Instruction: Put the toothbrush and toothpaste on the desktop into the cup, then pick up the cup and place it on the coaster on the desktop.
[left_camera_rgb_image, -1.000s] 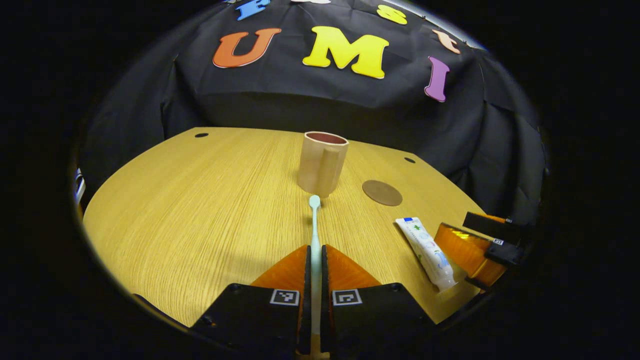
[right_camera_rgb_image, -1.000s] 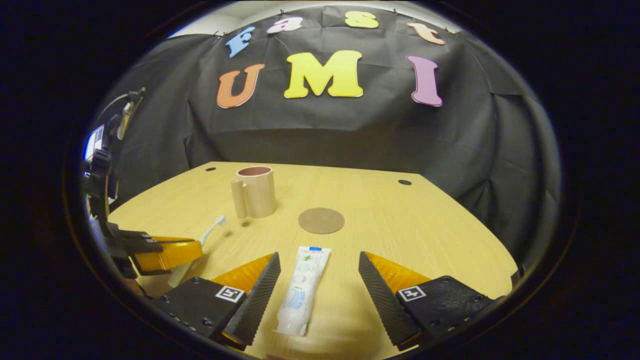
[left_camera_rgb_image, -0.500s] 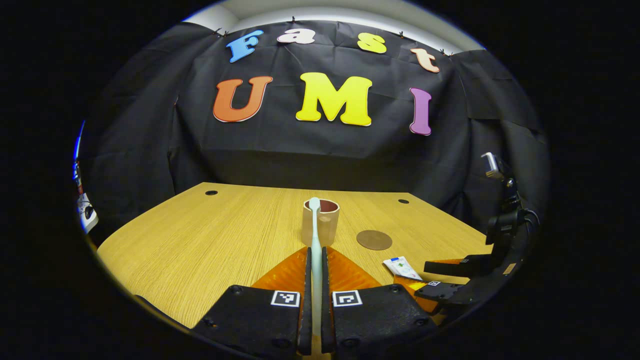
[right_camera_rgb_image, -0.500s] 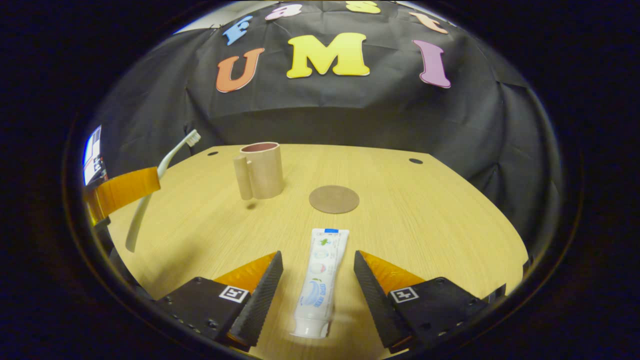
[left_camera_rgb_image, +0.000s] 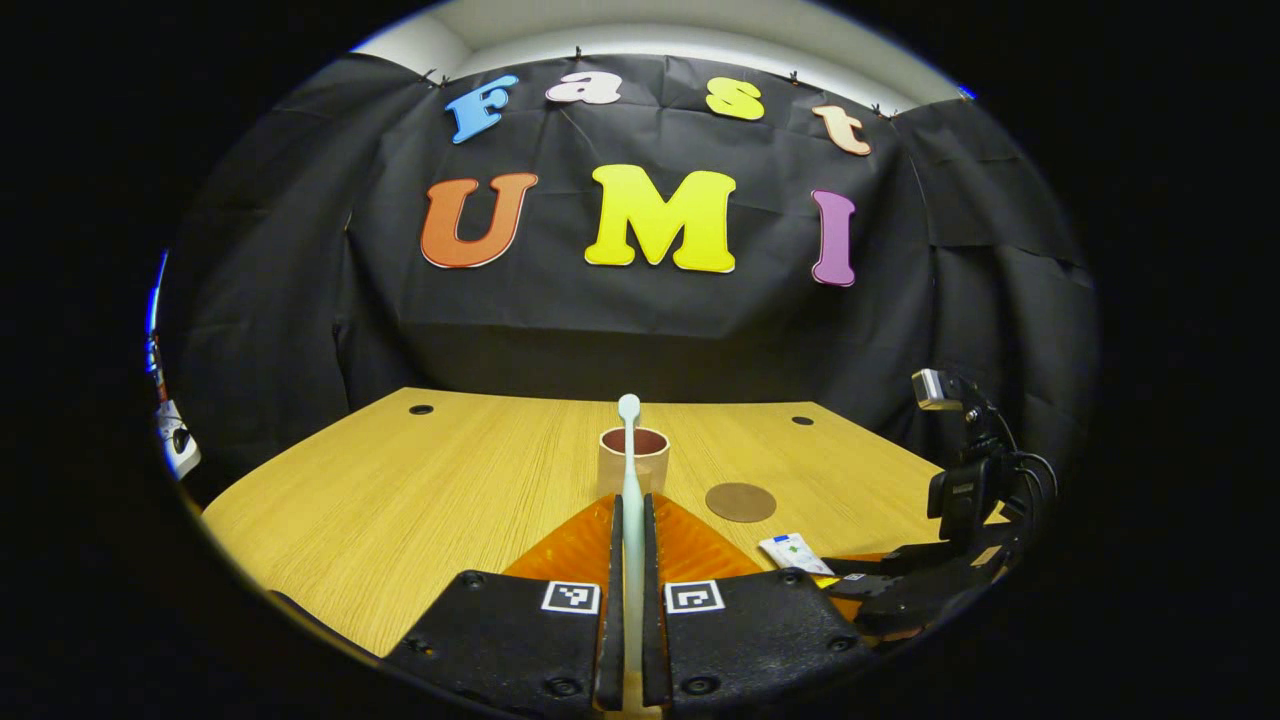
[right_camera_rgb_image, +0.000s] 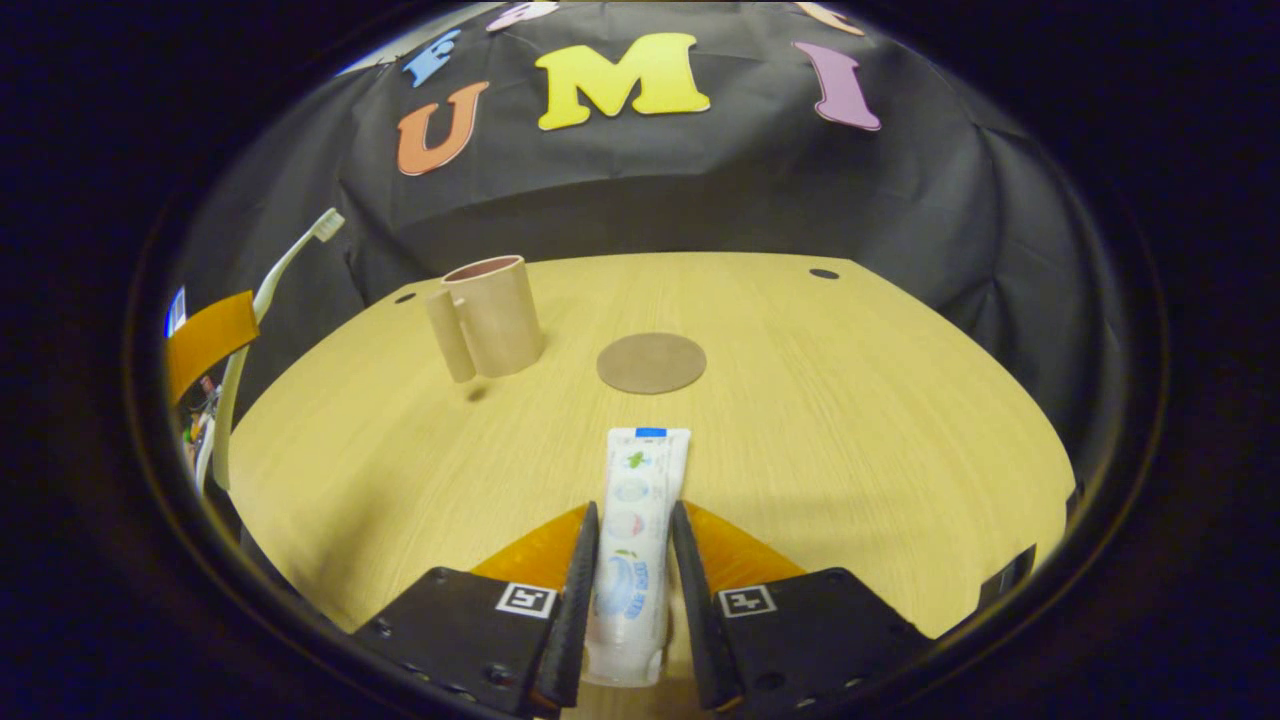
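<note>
Left gripper (left_camera_rgb_image: 630, 520): clamped on pale mint toothbrush (left_camera_rgb_image: 629, 450), head above the beige cup (left_camera_rgb_image: 633, 458).
Right gripper (right_camera_rgb_image: 632, 540): closed around white toothpaste tube (right_camera_rgb_image: 636, 520) on the wooden table (right_camera_rgb_image: 850, 420).

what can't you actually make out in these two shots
- Inside of the beige handled cup: both views show only its rim.
- Lower handle of the pale toothbrush: left gripper view, buried between the left claw fingers.
- Cap end of the white toothpaste tube: right gripper view, cut off low between the right claw fingers.
- Whether the tube is lifted off the wooden desktop: cannot tell.
</note>
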